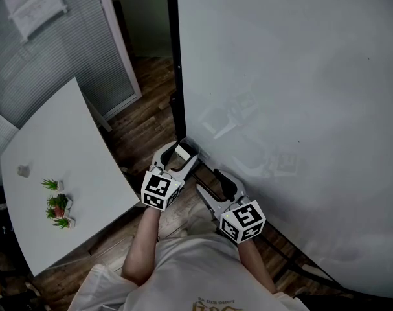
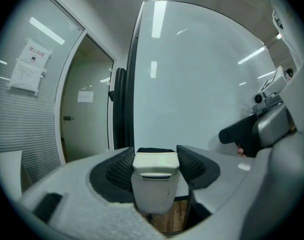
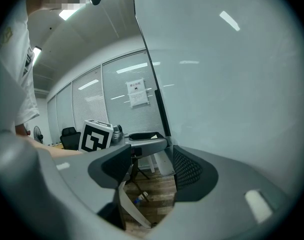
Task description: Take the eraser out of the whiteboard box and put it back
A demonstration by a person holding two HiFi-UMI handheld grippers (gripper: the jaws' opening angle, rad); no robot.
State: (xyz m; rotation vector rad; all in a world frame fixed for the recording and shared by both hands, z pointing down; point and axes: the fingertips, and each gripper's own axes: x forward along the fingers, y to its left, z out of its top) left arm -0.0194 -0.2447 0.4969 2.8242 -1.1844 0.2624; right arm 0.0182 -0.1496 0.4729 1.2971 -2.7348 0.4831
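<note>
A white eraser [image 2: 155, 180] with a dark felt strip on its far side sits between the black pads of my left gripper [image 2: 155, 170], which is shut on it. In the head view the eraser [image 1: 184, 151] and left gripper [image 1: 179, 157] hang just in front of the whiteboard [image 1: 293, 96], near its lower left edge. My right gripper [image 1: 213, 185] hovers beside it, a little lower and to the right. Its jaws stand open with nothing between them [image 3: 144, 171]. No whiteboard box shows in any view.
A white table [image 1: 86, 148] with small potted plants [image 1: 57, 204] stands at the left. Behind it are a blinds-covered glass partition [image 1: 60, 50] and a doorway [image 2: 86, 109]. Wooden floor [image 1: 151, 109] lies below, where a whiteboard stand leg [image 3: 129, 206] shows.
</note>
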